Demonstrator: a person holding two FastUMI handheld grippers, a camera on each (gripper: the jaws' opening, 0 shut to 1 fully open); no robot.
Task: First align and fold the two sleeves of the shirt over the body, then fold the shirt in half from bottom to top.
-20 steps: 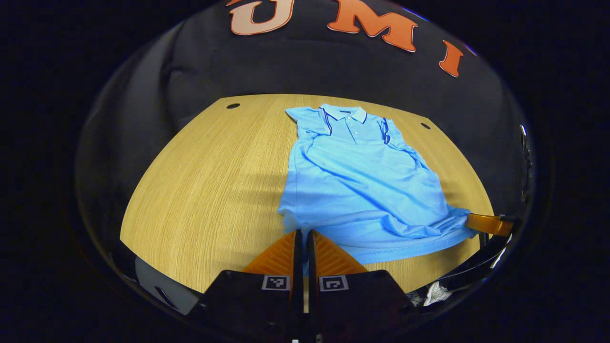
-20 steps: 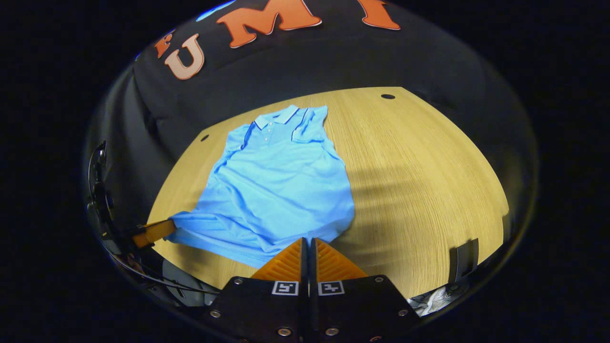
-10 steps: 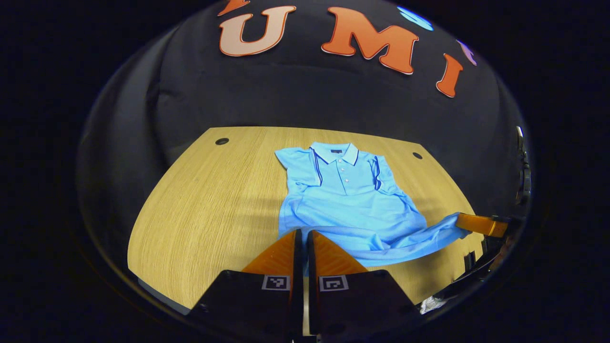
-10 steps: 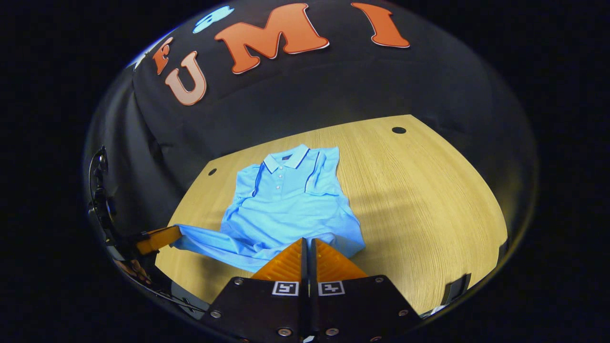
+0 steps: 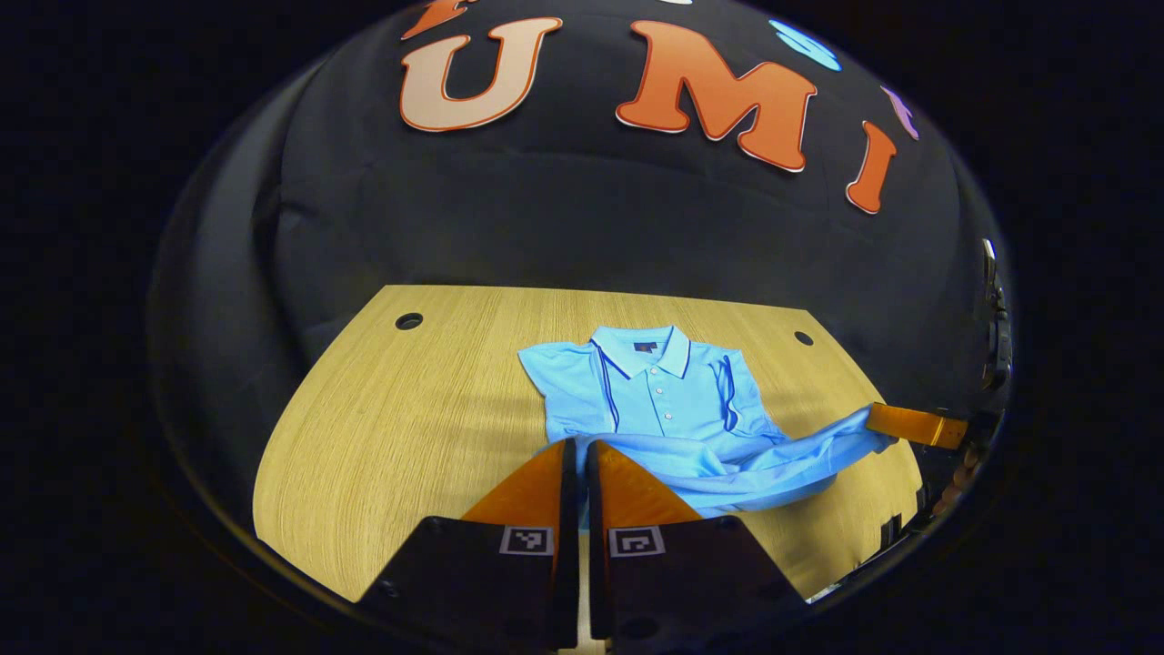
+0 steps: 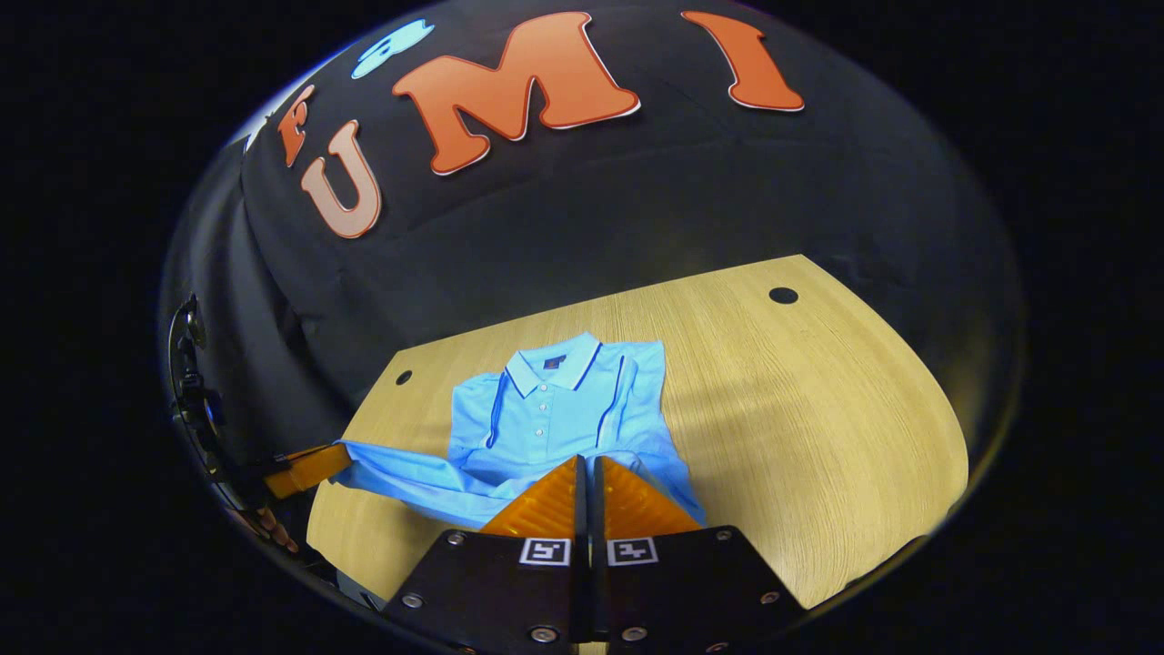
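Light blue polo shirt (image 5: 668, 400) is lying on the desk (image 5: 409, 418), sleeves folded in, hem lifting ahead of both tools. Left tool (image 5: 576, 455) and right tool (image 6: 587, 468) are each gripping a hem corner.

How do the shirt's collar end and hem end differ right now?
The collar end lies flat on the table; the hem end is raised off it and sags between the two grippers. The collar end is smooth, buttons showing; the hem end is bunched into a band. The left gripper and right gripper each pinch a hem corner; nothing grips the collar. Both are the same light blue shirt.
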